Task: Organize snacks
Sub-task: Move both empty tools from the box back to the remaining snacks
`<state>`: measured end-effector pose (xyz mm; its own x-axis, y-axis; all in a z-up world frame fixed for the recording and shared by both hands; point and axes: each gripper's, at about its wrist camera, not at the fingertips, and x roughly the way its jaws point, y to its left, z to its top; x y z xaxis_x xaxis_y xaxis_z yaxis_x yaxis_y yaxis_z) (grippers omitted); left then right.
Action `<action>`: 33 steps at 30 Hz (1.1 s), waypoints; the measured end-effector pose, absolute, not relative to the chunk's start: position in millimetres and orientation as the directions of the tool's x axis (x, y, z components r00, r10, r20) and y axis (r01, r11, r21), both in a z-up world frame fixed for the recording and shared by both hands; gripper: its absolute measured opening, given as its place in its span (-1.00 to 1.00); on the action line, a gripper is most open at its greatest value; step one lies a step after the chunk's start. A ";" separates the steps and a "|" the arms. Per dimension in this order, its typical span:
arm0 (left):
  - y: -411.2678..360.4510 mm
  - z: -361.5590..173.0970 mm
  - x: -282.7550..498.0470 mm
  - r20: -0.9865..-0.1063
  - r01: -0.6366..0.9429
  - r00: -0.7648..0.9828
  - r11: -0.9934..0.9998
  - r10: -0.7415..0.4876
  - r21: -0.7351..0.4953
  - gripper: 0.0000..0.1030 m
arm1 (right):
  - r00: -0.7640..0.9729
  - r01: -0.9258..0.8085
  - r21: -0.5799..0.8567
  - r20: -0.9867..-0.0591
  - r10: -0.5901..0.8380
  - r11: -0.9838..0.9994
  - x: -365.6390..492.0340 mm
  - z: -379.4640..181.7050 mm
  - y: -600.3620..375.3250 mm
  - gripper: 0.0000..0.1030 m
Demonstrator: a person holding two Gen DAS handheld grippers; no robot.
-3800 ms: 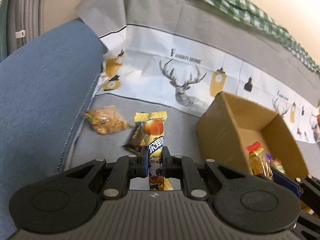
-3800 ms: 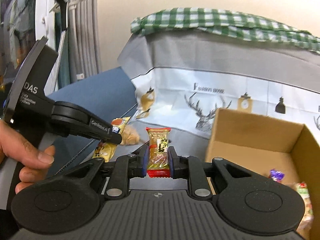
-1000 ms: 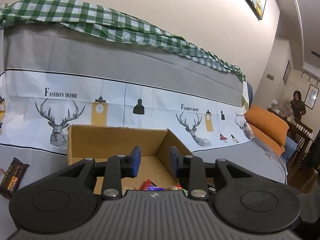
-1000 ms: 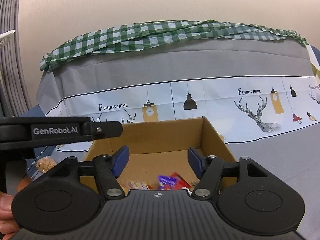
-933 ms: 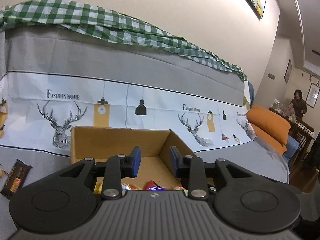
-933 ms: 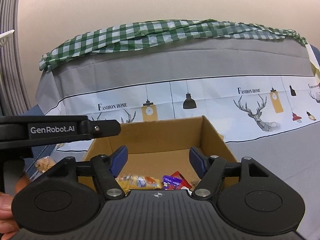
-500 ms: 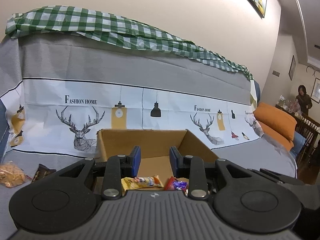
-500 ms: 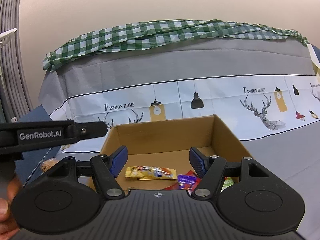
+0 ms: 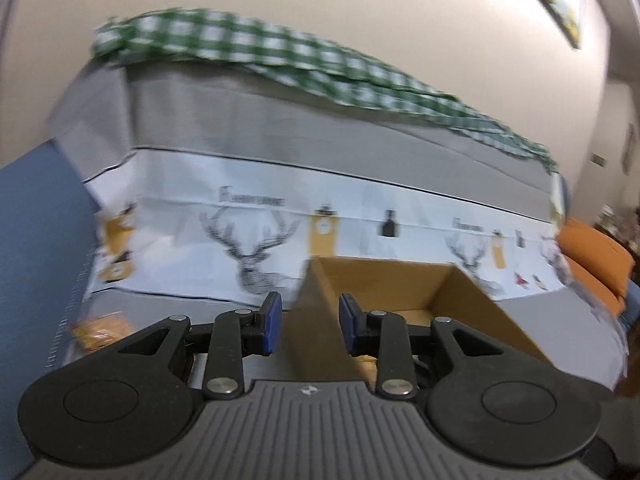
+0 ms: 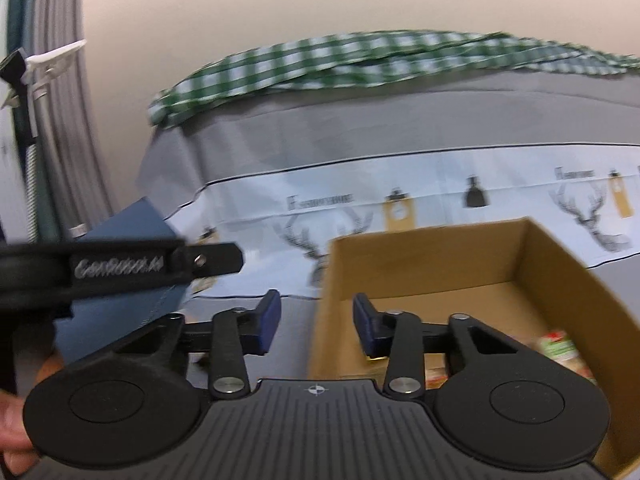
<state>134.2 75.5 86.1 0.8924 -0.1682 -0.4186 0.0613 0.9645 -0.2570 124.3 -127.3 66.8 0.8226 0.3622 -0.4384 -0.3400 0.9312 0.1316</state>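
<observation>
Swung leftward since half a second ago: cardboard box (image 9: 384, 280) now right of centre. Left gripper (image 9: 307, 322) parted, empty. Right gripper (image 10: 316, 322) closing on nothing. Blurred, probably snacks (image 10: 560, 350) inside.

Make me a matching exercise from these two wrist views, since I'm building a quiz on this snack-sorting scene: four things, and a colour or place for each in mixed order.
Things:
1. cardboard box
2. checked cloth
3. cushion
4. snack packet

Colour or place:
A. orange, far right of the left wrist view
B. green and white, along the sofa's top
C. lying outside the box, to its left
D. brown, open-topped, snacks inside

Pairs: 1-D, 2-B, 3-A, 4-C
</observation>
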 end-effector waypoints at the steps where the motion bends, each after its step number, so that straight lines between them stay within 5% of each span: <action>1: 83.3 83.3 134.5 -0.421 0.041 0.894 0.964 -0.153 -0.263 -0.33 | 0.816 -0.353 0.134 -0.440 0.375 0.926 123.5 65.3 -119.4 -0.27; 24: 187.2 47.6 155.9 -0.540 -0.351 0.832 0.873 0.125 -0.339 -0.40 | 0.708 -0.430 0.172 -0.545 0.450 0.886 167.4 0.8 13.6 -0.25; 33: 189.6 41.0 168.8 -0.555 -0.374 0.818 0.875 0.154 -0.307 -0.40 | 0.677 -0.355 0.186 -0.625 0.389 0.916 210.6 -44.3 40.5 0.13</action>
